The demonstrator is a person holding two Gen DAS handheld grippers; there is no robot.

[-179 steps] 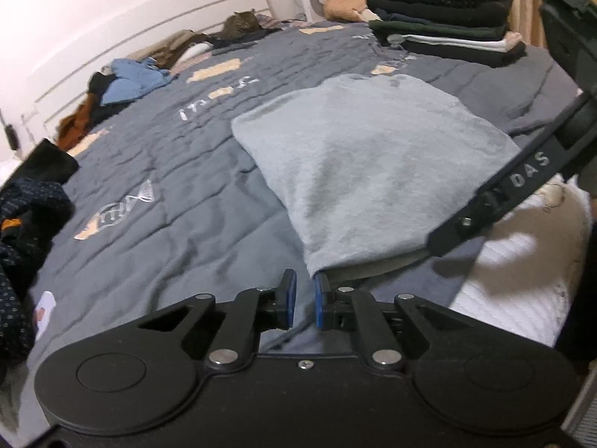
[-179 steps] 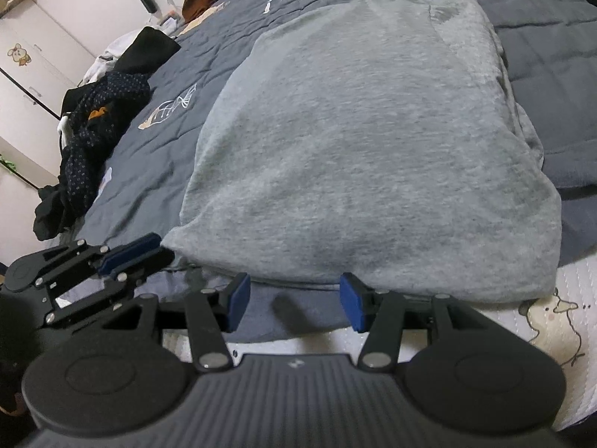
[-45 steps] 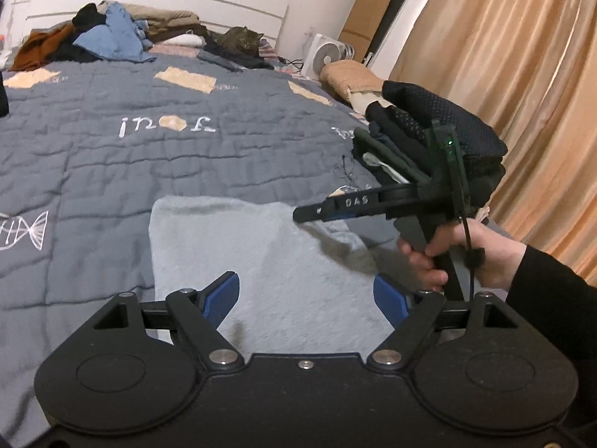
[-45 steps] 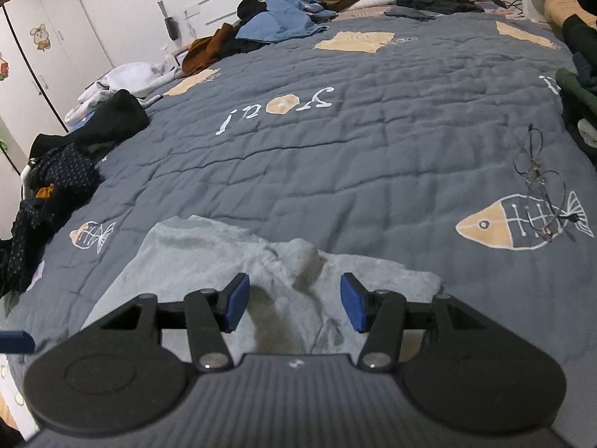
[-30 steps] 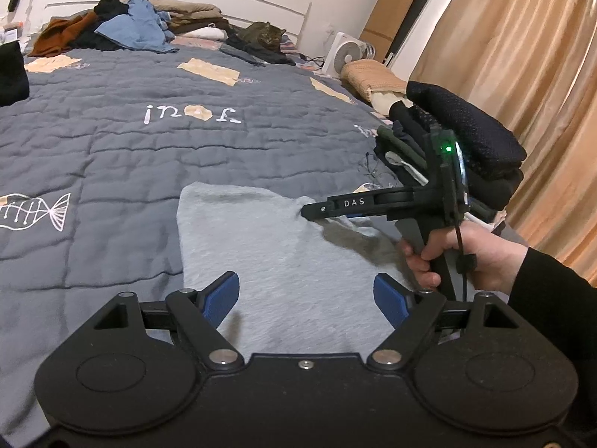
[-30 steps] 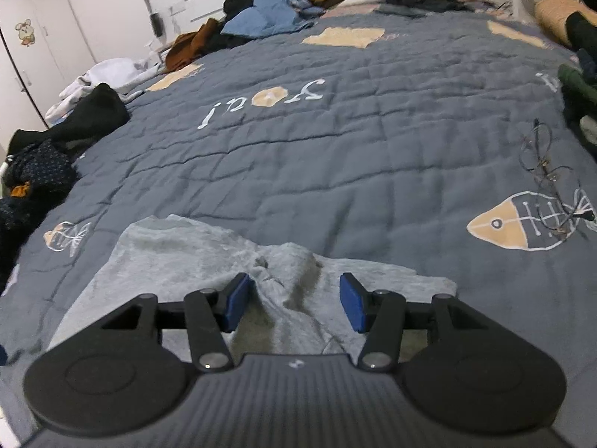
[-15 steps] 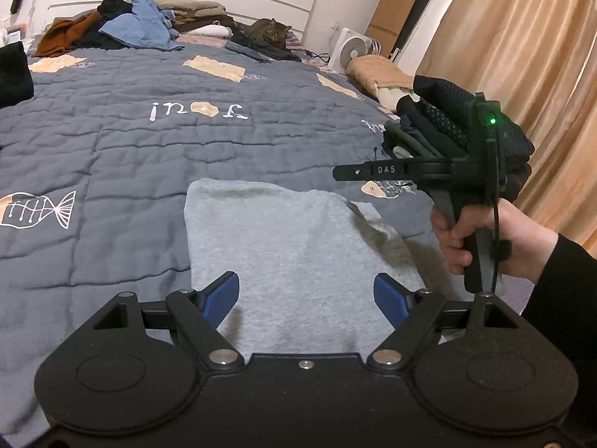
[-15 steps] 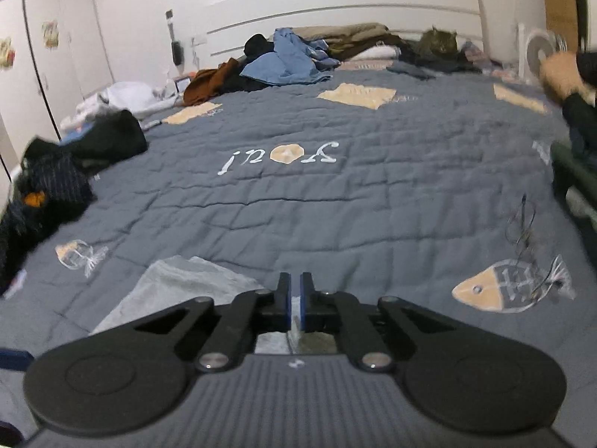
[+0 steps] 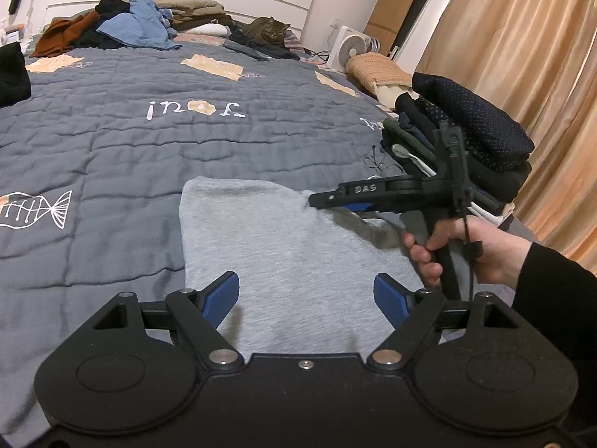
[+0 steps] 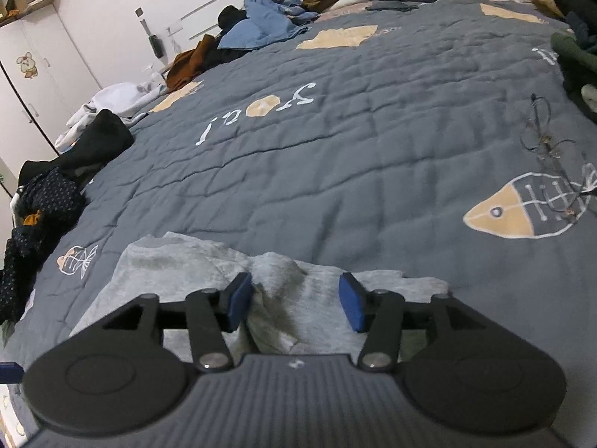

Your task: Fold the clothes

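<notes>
Opening my right tool (image 10: pixel 294 300) over the rumpled grey shirt (image 9: pixel 283 261) (nothing pinched); left tool (image 9: pixel 306 296) gapes wide, empty.

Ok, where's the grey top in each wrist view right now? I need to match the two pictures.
Left wrist: the grey top lies flat at lower centre, beyond the open left gripper.
Right wrist: it is bunched at bottom centre, a ridge between the opening jaws of the right gripper, not pinched.
Shared landmark: the white lettering on the quilt.
</notes>
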